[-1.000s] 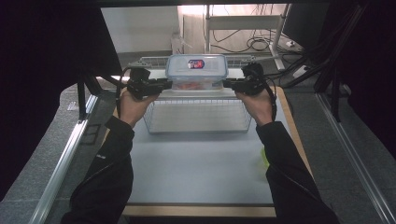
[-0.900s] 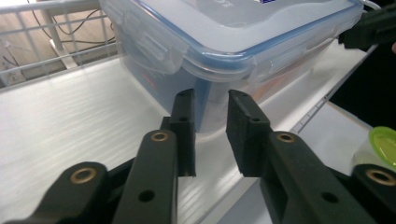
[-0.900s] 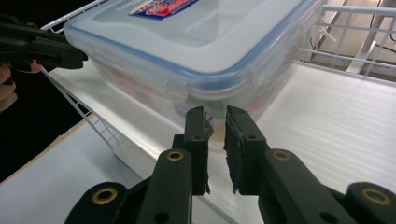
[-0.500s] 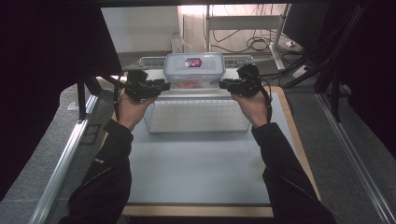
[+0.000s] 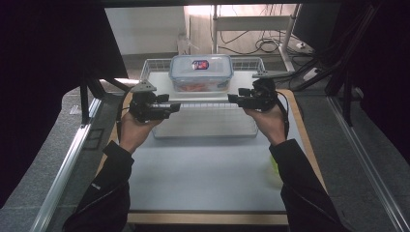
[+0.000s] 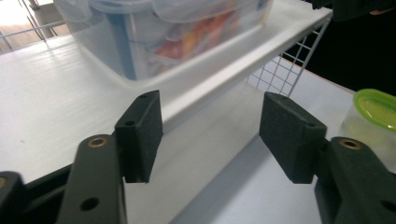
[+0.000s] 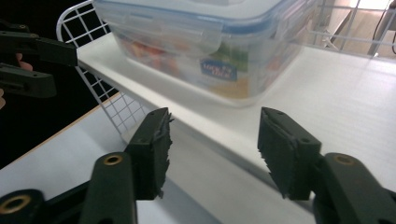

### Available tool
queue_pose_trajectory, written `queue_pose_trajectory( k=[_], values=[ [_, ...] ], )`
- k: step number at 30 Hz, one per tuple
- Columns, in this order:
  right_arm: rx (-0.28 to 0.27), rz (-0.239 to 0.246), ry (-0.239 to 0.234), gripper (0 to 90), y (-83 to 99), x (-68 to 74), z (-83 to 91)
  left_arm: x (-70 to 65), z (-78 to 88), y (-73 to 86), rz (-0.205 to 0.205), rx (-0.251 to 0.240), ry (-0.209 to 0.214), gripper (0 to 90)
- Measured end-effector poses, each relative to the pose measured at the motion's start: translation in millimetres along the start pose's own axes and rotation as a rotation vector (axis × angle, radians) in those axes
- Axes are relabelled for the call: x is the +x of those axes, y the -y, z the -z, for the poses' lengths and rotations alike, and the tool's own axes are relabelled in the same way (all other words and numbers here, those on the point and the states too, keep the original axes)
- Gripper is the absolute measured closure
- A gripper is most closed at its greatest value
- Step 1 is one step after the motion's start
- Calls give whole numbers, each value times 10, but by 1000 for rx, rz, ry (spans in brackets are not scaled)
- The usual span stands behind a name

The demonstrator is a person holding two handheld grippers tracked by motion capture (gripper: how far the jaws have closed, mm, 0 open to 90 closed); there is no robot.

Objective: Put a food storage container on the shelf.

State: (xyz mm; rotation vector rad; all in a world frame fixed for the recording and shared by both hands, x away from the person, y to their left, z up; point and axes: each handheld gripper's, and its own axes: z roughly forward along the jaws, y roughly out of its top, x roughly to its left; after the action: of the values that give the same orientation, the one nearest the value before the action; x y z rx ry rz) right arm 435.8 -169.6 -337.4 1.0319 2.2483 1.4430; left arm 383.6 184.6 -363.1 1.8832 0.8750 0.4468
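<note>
We had just set the lidded food box [image 5: 201, 72] on the wire rack's white shelf [image 5: 159, 82]. Both jaws had just been opening: left hand-held gripper [image 6: 210, 128] and right hand-held gripper [image 7: 212, 144] stood half-open, empty. Next, we judged, withdraw clear over the worktop [image 5: 203, 169].

From my left claw, the clear food box [image 6: 154, 32] ran off the top edge, its lid out of sight. A green-lidded tub [image 6: 373, 116] was cut off at the right, blurred. From my right claw, the box's lid was cropped too, and its blue label [image 7: 217, 70] stayed too soft to read (just white lettering). From above, the red sticker [image 5: 200, 64] was too small to tell
</note>
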Motion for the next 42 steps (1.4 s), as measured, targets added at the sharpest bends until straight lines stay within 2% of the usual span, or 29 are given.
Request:
queue_pose_trajectory(
  k=[8, 11, 14, 18, 22, 24, 27, 31, 33, 39, 42],
  values=[
    [6, 50, -9, 305, 218, 112, 79, -202, 76, 203, -40, 9, 19, 251],
    [13, 52, -22, 256, 300, 171, 96, -276, 91, 284, -48, 16, 20, 213],
    [16, 64, -27, 214, 380, 232, 106, -346, 111, 367, -45, 19, 37, 180],
    [30, 76, -34, 171, 521, 312, 112, -447, 137, 502, -40, 20, 38, 132],
    [27, 83, -36, 138, 662, 362, 135, -531, 142, 660, -42, 43, 53, 101],
    [28, 84, -40, 121, 736, 383, 150, -563, 152, 735, -50, 54, 48, 93],
    [35, 88, -43, 96, 851, 406, 173, -597, 166, 843, -27, 50, 57, 81],
    [56, 99, -41, 63, 990, 437, 191, -642, 181, 978, -28, 58, 46, 62],
    [73, 115, -34, 47, 1040, 456, 207, -661, 199, 1044, -27, 46, 42, 51],
    [63, 99, -44, 11, 1205, 477, 283, -717, 245, 1219, -20, -3, 55, 18],
    [51, 87, -41, 6, 1282, 484, 332, -763, 241, 1317, -57, 0, 41, 10]
  ],
)
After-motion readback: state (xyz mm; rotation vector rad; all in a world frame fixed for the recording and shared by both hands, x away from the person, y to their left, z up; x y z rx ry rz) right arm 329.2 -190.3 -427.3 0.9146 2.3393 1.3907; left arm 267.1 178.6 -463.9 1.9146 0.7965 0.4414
